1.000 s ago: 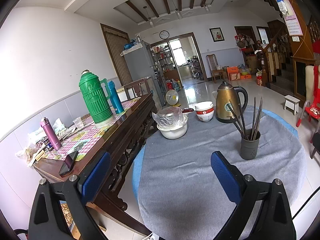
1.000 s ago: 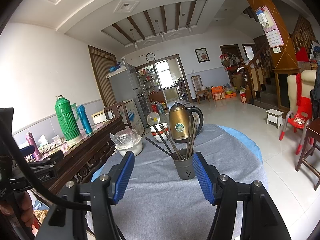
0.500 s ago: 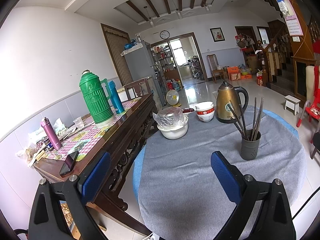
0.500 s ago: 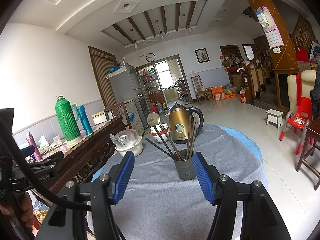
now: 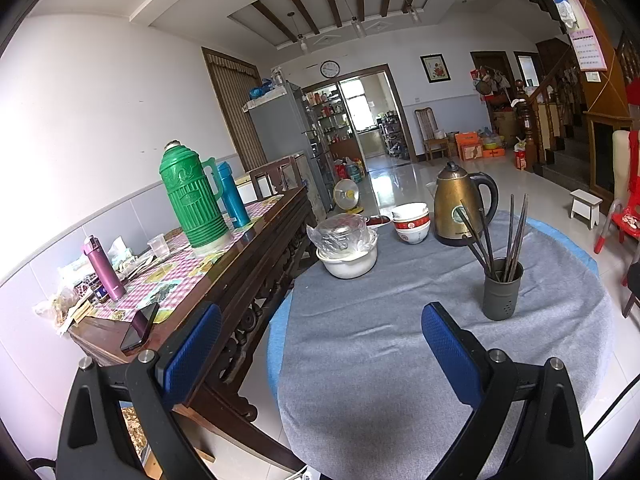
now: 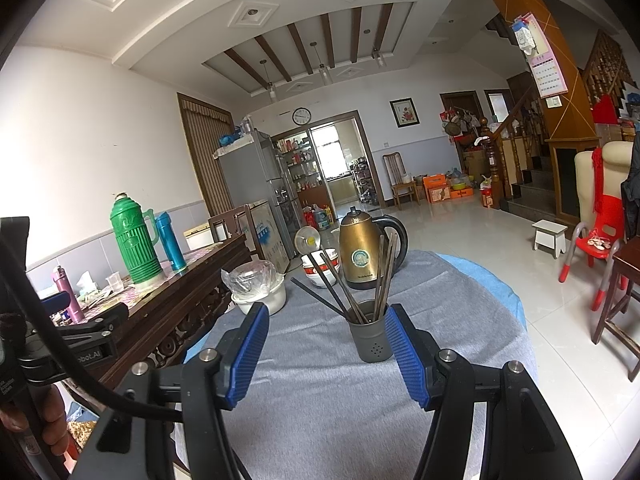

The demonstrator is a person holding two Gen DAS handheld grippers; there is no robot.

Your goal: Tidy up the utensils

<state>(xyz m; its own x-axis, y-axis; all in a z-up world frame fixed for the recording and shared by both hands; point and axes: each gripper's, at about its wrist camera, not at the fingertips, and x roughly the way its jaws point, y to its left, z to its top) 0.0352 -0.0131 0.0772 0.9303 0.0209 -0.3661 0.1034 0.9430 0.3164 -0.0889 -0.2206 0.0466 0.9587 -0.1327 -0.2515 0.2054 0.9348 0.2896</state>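
Both claws (image 5: 320, 340) (image 6: 324, 344) gape wide, empty; holder (image 6: 370, 336) hides chopstick (image 6: 344, 300) tips.

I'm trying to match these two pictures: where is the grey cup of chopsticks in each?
Left wrist view: grey cup right of centre, beyond the right blue pad.
Right wrist view: grey cup at centre, by the right pad.
Shared landmark: gold kettle behind it.

Grey holder (image 6: 370, 338), dark chopsticks (image 6: 348, 298), brass-coloured kettle (image 6: 360, 254), green flask (image 5: 192, 196), seemingly pink-checked cloth (image 5: 176, 276).
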